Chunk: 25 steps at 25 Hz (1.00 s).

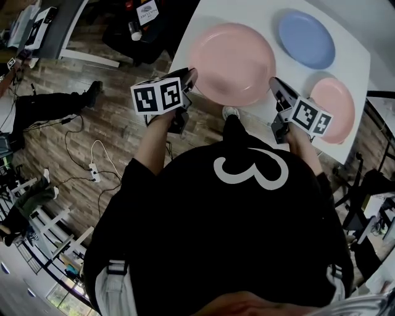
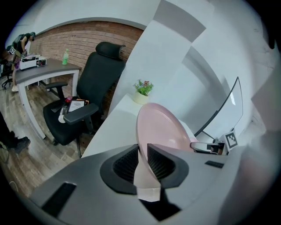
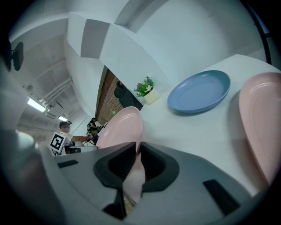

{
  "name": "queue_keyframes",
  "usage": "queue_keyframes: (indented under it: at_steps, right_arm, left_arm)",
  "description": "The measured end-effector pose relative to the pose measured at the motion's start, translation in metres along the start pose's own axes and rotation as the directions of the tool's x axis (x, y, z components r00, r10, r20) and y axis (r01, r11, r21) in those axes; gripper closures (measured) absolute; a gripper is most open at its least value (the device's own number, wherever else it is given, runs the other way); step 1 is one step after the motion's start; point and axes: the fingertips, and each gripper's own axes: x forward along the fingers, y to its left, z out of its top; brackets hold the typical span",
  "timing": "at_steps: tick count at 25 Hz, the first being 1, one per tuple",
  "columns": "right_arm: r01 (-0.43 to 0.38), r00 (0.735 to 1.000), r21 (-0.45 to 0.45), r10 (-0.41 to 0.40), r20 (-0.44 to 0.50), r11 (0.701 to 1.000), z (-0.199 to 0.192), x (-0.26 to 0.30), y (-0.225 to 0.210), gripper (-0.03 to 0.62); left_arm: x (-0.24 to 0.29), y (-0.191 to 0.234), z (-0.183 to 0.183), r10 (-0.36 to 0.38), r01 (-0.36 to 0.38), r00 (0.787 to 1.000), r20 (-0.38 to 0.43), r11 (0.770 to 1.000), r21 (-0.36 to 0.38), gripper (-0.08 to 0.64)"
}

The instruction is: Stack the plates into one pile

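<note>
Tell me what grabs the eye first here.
The large pink plate at the near edge of the white table, its rim clamped by the left gripper on one side and the right gripper on the other. A blue plate lies beyond it, a smaller pink plate to its right.

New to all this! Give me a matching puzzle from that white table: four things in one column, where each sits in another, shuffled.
1 large pink plate
2 blue plate
3 small pink plate
4 potted plant

A standing near the table's far edge
B clamped at opposite rims by left gripper and right gripper
C flat, just right of the right gripper
D flat, next to the potted plant

Pairs: 1-B, 2-D, 3-C, 4-A
</note>
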Motion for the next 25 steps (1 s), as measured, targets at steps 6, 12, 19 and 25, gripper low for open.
queue_keyframes:
  at_steps: [6, 12, 19, 25]
  right_arm:
    - [0.016, 0.998, -0.006, -0.016, 0.06, 1.0, -0.013, -0.031, 0.007, 0.54]
    - [0.044, 0.992, 0.009, -0.045, 0.119, 0.999, -0.024, -0.068, 0.01, 0.54]
    - [0.099, 0.977, 0.022, -0.102, 0.188, 0.995, -0.023, -0.107, 0.005, 0.541]
    - [0.155, 0.954, 0.052, -0.163, 0.251, 0.987, -0.018, -0.146, -0.012, 0.543]
  left_arm:
    - [-0.018, -0.023, -0.008, -0.017, 0.016, 1.0, 0.022, 0.998, 0.054, 0.483]
    - [-0.028, -0.047, -0.019, -0.068, 0.067, 0.998, 0.011, 0.993, 0.094, 0.484]
    - [-0.025, -0.08, -0.02, -0.154, 0.152, 0.988, 0.004, 0.979, 0.138, 0.483]
    - [-0.009, -0.117, -0.026, -0.22, 0.222, 0.975, -0.032, 0.958, 0.182, 0.483]
